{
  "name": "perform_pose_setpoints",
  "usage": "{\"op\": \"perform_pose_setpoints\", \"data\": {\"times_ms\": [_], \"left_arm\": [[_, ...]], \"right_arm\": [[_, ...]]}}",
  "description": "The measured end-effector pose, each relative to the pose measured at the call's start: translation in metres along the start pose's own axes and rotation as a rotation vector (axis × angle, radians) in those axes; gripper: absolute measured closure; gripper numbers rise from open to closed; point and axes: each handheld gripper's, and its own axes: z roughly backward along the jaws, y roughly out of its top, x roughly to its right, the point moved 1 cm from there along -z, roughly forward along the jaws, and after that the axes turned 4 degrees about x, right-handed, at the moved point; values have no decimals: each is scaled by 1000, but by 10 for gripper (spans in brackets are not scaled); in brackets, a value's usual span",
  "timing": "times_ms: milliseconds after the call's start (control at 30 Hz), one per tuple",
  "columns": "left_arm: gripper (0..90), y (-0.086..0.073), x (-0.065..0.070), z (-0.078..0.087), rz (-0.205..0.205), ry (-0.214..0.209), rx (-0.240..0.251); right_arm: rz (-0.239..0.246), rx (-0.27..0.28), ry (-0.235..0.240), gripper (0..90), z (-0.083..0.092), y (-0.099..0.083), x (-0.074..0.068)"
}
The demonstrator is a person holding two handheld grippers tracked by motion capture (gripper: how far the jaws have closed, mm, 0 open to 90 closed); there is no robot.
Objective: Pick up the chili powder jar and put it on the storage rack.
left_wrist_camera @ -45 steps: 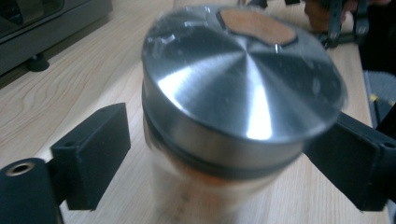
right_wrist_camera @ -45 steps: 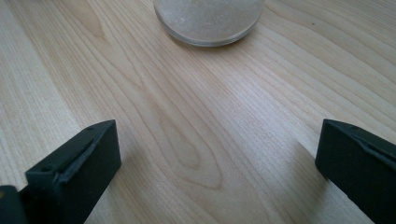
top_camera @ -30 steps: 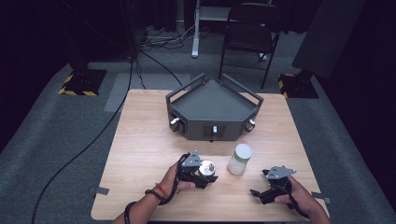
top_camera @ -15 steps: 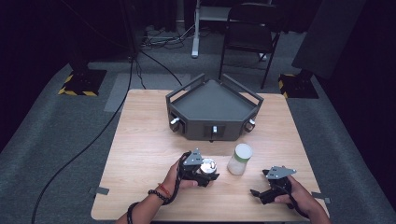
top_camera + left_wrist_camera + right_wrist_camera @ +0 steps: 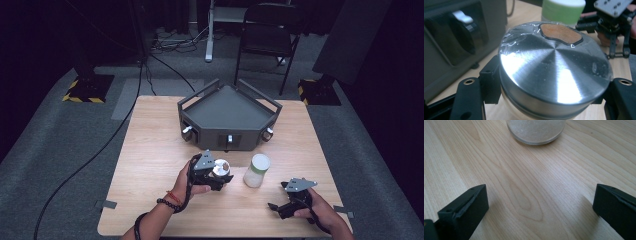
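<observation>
The left gripper has its jaws clamped on a jar with a metal lid — since a second ago they have tightened that last bit and the jar sits slightly higher over the surface, just in front of the grey box. The right gripper has not moved, low near the front edge with jaws wide open and empty. The green-banded jar stands where it was, between the two grippers.

Jar left of bottle, before tray.
</observation>
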Motion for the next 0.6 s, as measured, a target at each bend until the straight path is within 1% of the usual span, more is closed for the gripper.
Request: {"op": "perform_pose_setpoints", "data": {"times_ms": [233, 267, 333, 400, 467, 500, 567, 600], "left_arm": [[310, 19, -3, 11, -10, 42, 47], [311, 26, -2, 13, -28, 61, 48], [311, 28, -3, 13, -32, 63, 58], [311, 30, -8, 15, -20, 54, 82], [311, 37, -9, 16, -25, 76, 94], [312, 37, -9, 16, -25, 76, 94], [312, 42, -9, 15, -32, 93, 91], [312, 44, -11, 15, -28, 97, 96]], "right_arm": [[0, 0, 0, 0, 0, 0, 0], [0, 0, 0, 0, 0, 0, 0], [0, 0, 0, 0, 0, 0, 0], [0, 0, 1, 0, 0, 0, 0], [0, 0, 1, 0, 0, 0, 0], [0, 0, 1, 0, 0, 0, 0], [0, 0, 1, 0, 0, 0, 0], [-1, 0, 1, 0, 0, 0, 0]]}}
